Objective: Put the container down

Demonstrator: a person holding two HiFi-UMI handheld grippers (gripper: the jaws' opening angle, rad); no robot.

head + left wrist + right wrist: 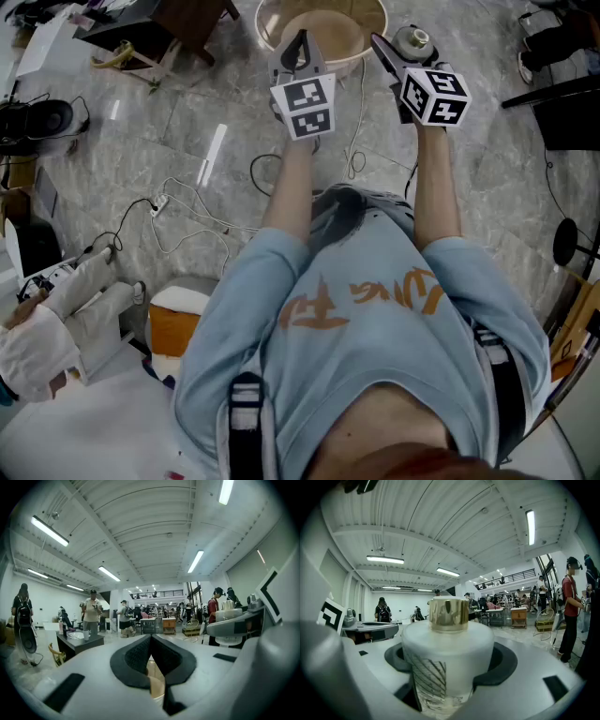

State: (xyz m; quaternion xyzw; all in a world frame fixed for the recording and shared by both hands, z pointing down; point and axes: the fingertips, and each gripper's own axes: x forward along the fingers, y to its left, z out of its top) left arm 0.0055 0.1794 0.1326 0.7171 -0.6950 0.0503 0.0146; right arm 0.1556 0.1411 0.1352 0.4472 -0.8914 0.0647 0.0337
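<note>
Marble floor [178,131] surrounds the round surface [352,28]. Your right tool [403,49] grips the white container [447,653], and your left tool [151,649] is closed and empty. Release past the edge and it could drop.

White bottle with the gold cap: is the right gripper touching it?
Touching. The right gripper view shows the white bottle upright between the pads of the right gripper, which press on its sides.

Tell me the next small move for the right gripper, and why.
Likely lower the right gripper toward the round beige surface ahead without loosening. Its jaws are clamped on the white container with the gold cap, held in the air with no support visible under it.
</note>
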